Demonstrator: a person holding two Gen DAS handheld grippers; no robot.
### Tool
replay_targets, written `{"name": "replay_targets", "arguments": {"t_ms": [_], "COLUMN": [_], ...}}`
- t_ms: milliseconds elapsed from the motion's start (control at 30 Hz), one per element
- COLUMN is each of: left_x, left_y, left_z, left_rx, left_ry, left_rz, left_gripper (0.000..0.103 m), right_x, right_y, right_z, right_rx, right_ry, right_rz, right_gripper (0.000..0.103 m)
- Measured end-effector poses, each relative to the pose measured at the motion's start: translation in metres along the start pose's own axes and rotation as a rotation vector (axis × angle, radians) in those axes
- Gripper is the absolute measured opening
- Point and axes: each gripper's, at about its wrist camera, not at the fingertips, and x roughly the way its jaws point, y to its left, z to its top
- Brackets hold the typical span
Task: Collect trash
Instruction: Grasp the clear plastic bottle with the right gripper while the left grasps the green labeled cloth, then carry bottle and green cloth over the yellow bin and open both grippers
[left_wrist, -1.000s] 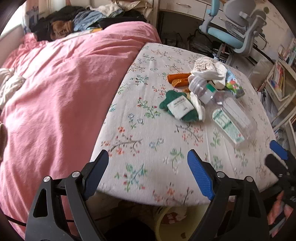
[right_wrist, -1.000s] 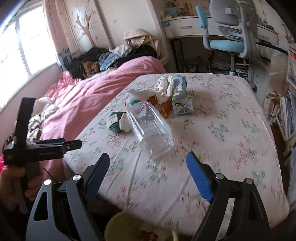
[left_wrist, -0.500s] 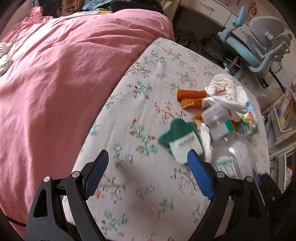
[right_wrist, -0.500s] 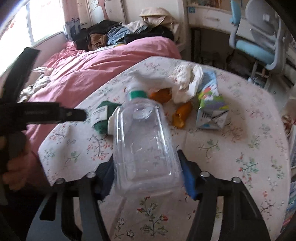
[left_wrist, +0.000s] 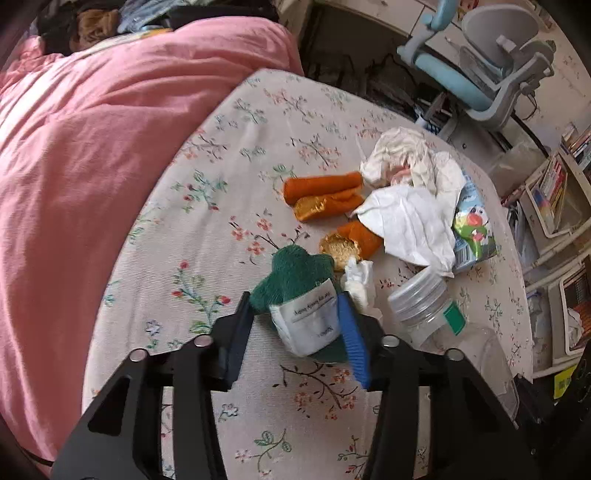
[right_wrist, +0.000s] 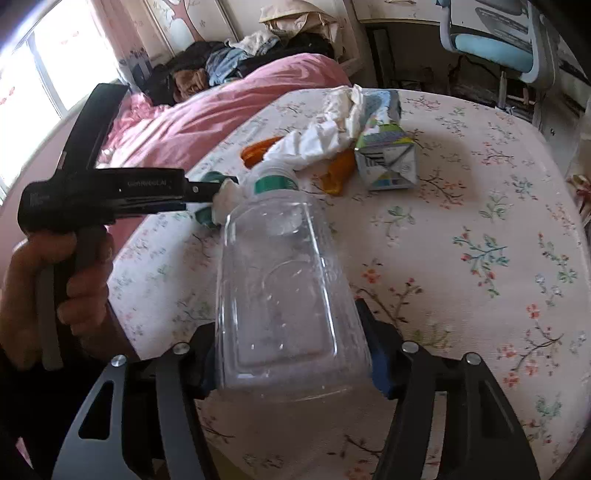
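Trash lies on the floral bed sheet (left_wrist: 221, 206). My left gripper (left_wrist: 299, 325) is closed around a green fuzzy item with a white label (left_wrist: 303, 295). My right gripper (right_wrist: 291, 354) is shut on a clear plastic bottle (right_wrist: 284, 280) with a green neck band; the bottle also shows in the left wrist view (left_wrist: 443, 332). Behind lie orange wrappers (left_wrist: 321, 192), crumpled white tissues (left_wrist: 406, 192) and a small drink carton (right_wrist: 388, 155). The left gripper also shows in the right wrist view (right_wrist: 207, 192), held by a hand.
A pink duvet (left_wrist: 92, 147) covers the bed's left side. A blue-grey office chair (left_wrist: 491, 70) stands beyond the bed. Shelves with books (left_wrist: 554, 192) are at the right. Clothes (right_wrist: 236, 62) are piled at the bed's far end.
My left gripper moved forward and closed on the green labelled item. My right gripper closed on the bottle one second ago and has kept hold of it.
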Motion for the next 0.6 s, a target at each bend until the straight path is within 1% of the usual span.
{"name": "replay_targets", "arguments": {"t_ms": [67, 167, 233, 300, 600], "left_x": [-0.008, -0.022, -0.030, -0.035, -0.065], "left_y": [0.010, 0.028, 0.035, 0.038, 0.034], "left_z": [0.000, -0.001, -0.004, -0.008, -0.035], "left_rx": [-0.036, -0.110, -0.132, -0.135, -0.084], "left_ry": [-0.022, -0.052, -0.069, -0.074, -0.103], "left_rz": [-0.018, -0.080, -0.102, -0.116, -0.114], "left_gripper": [0.035, 0.033, 0.033, 0.033, 0.033], "right_x": [-0.006, -0.018, -0.024, -0.032, -0.058], "right_y": [0.001, -0.001, -0.002, 0.001, 0.020], "right_z": [-0.001, -0.005, -0.009, -0.016, -0.034], "right_rx": [0.013, 0.059, 0.089, 0.100, 0.097], "right_ry": [-0.014, -0.047, -0.062, -0.079, -0.112], "right_rz": [0.025, 0.070, 0.097, 0.109, 0.160], "right_gripper": [0.059, 0.057, 0.057, 0.057, 0.057]}}
